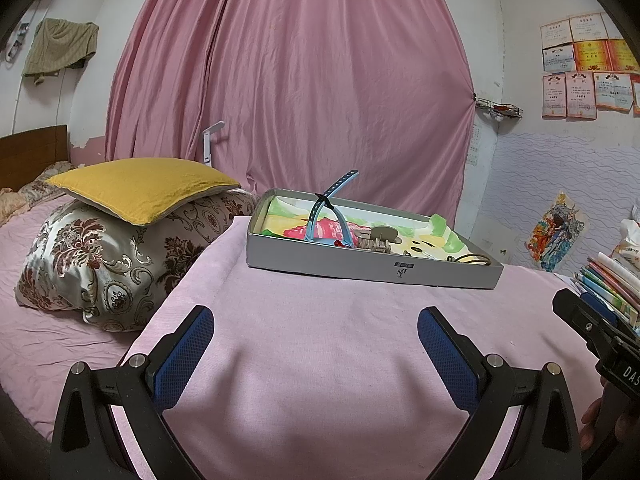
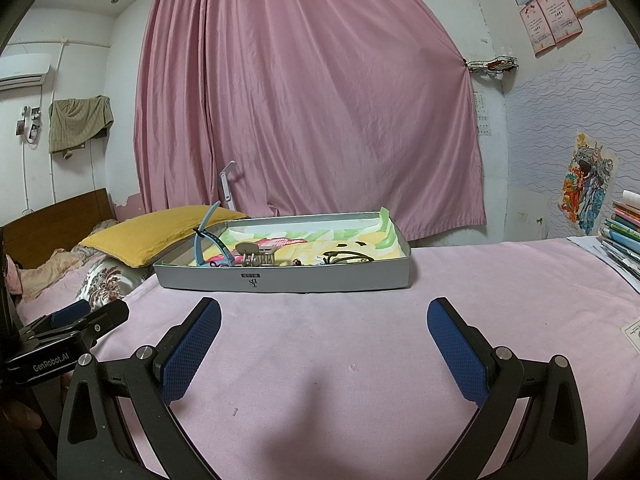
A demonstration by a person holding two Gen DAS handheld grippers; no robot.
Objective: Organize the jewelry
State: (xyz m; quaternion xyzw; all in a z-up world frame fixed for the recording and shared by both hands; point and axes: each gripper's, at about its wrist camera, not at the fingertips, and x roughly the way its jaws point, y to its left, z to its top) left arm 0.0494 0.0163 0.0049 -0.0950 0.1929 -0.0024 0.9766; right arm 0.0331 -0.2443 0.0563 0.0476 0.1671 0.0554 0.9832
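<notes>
Well, both grippers — left (image 1: 316, 344) and right (image 2: 324, 336) — gape wide, empty, over the pink cloth (image 2: 340, 360); grey jewelry box (image 2: 280, 280) at twelve o'clock.

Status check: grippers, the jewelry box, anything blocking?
Left gripper open, empty. Right gripper open, empty. Box ahead on pink cloth, watch, hair clip and cord inside. Path clear.

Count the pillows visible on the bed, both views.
2. The yellow pillow lies on top of the floral pillow, left of the grey box. Bedding near the headboard may hide more.
</notes>
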